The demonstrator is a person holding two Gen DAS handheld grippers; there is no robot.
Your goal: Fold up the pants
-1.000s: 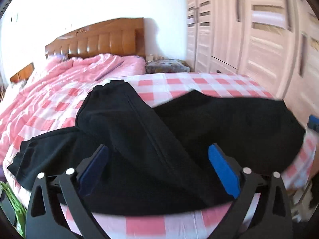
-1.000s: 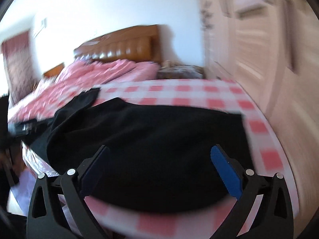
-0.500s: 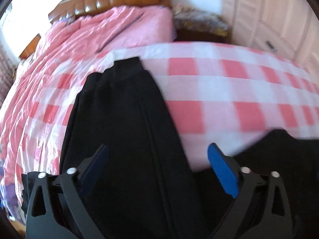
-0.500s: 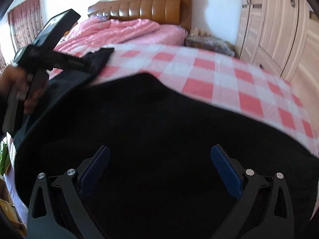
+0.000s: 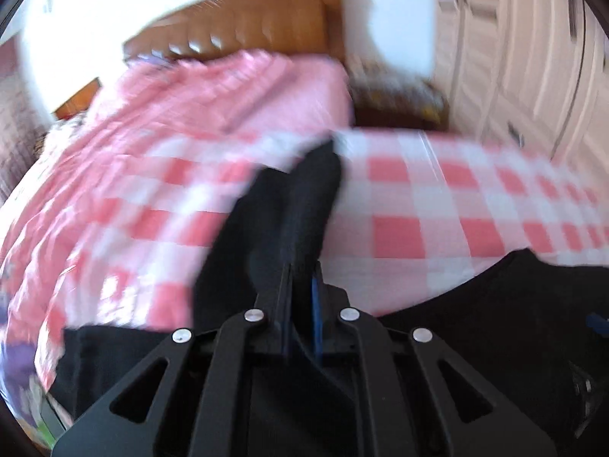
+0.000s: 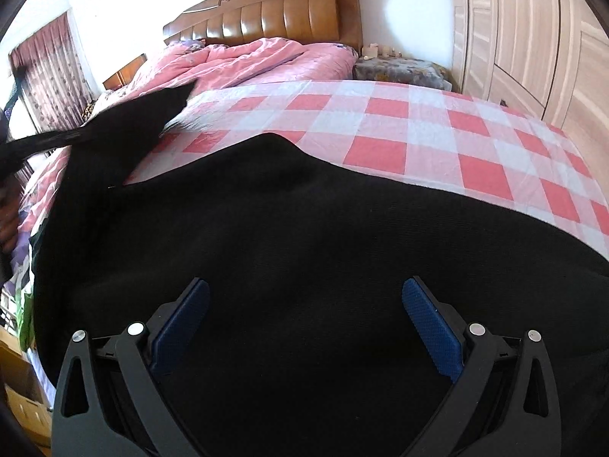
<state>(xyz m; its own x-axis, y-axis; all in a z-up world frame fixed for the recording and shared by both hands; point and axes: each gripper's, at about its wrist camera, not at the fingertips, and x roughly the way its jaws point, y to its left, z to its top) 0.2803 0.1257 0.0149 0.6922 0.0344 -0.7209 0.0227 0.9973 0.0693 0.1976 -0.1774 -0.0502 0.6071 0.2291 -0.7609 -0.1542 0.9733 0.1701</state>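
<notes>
Black pants (image 6: 304,228) lie spread across the near part of a bed with a pink-and-white checked sheet (image 6: 399,125). My right gripper (image 6: 304,297) hovers just over the wide part of the pants, jaws open, with nothing pinched between the blue pads (image 6: 430,323). My left gripper (image 5: 302,266) is shut on one pant leg (image 5: 304,198), which runs from the closed jaws up toward the far side of the bed. In the right wrist view that leg (image 6: 125,133) is raised off the sheet at the left. The left wrist view is blurred.
A crumpled pink duvet (image 6: 247,57) lies at the head of the bed below a brown padded headboard (image 6: 274,11). A nightstand (image 6: 399,68) and a pale wardrobe (image 6: 533,30) stand to the right. A curtain (image 6: 49,72) hangs at the left.
My left gripper went from wide open over the pant leg to shut on it, and the leg has lifted. My right gripper sank close over the pants, then held still.
</notes>
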